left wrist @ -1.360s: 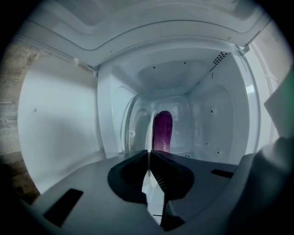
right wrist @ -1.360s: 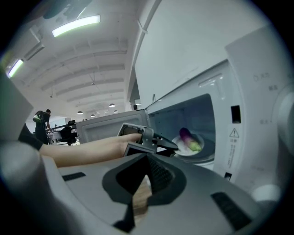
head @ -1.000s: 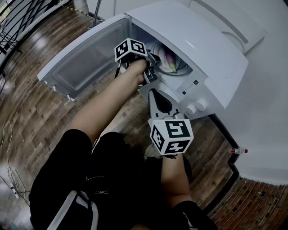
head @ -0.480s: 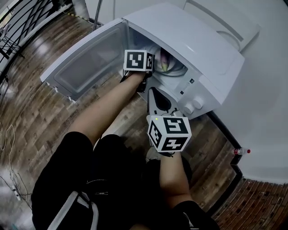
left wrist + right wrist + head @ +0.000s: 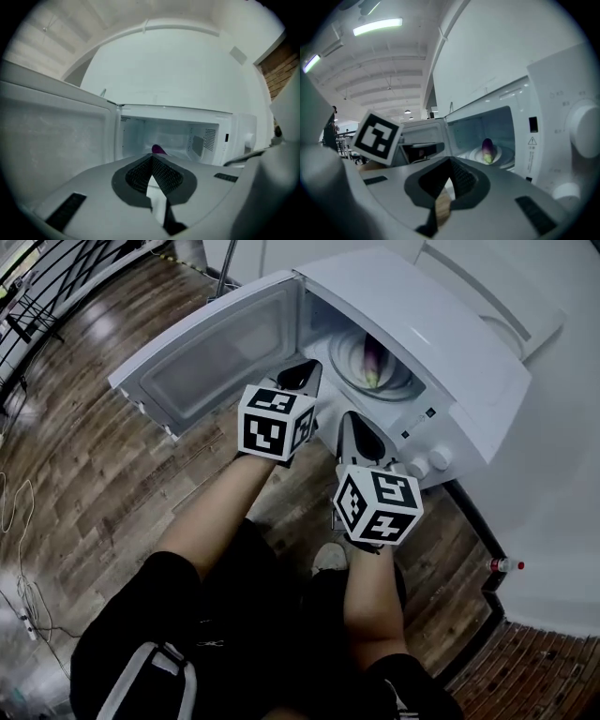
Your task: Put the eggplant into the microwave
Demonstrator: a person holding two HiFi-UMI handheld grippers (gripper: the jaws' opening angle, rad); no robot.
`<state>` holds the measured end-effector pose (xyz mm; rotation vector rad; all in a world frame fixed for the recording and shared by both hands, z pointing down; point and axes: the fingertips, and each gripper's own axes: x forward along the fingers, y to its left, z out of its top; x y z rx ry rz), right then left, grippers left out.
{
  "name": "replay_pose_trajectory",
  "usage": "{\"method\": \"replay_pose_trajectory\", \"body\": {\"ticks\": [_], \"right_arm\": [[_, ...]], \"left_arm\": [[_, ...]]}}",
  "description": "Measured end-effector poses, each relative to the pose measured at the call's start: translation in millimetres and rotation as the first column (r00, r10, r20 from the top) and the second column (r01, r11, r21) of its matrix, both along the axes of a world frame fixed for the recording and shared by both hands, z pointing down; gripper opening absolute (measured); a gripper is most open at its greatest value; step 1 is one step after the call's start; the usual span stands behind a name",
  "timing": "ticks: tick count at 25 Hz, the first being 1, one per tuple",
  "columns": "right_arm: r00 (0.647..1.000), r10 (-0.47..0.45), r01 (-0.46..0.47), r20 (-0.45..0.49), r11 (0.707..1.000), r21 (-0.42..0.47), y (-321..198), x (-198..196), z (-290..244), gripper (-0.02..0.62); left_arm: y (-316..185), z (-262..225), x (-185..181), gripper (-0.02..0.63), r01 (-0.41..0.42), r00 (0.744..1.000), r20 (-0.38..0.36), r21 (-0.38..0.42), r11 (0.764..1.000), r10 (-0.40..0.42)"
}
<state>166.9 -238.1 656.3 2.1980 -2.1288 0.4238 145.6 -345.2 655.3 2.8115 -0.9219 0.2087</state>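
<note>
At centre frame, the right gripper point(image 5: 349, 420) sits with jaws together and empty, beside the left gripper point(image 5: 307, 371), whose jaws have just closed on nothing. Beyond them, at upper centre, the eggplant point(image 5: 372, 360) lies on the turntable point(image 5: 394, 382) inside the white microwave point(image 5: 422, 324), its door point(image 5: 216, 352) swung open at upper left.

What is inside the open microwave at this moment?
A purple eggplant lies on the round plate inside the microwave. Nothing else shows there. In the head view the microwave's top covers the back of the cavity.
</note>
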Motion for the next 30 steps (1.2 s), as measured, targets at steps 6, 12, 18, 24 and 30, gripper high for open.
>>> {"method": "replay_pose_trajectory", "body": {"ticks": [6,12,18,24,30], "right_arm": [[1.0,0.004,-0.004,-0.025,1.0,0.016,0,-17,-1,0.006],[0.996,0.019,-0.014,-0.084,0.999,0.049,2,-19,-14,0.006],[0.996,0.031,-0.025,-0.082,0.997,0.073,-2,5,-70,0.006],[1.0,0.005,-0.006,0.004,0.999,0.052,-8,13,-203,0.006],[0.998,0.051,-0.054,0.03,0.994,0.098,26,22,-385,0.006]], "left_arm": [[41,4,-54,-0.002,0.055,0.998,0.003,0.005,0.998,-0.055],[55,-9,-74,-0.002,0.037,0.999,-0.016,0.021,0.999,-0.037],[50,-47,-63,-0.003,0.045,0.999,-0.004,0.01,0.999,-0.045],[51,-181,-38,-0.003,0.03,0.996,0.084,0.026,0.999,-0.032],[81,-373,-19,-0.002,-0.037,0.997,0.064,-0.035,0.999,0.039]]}}
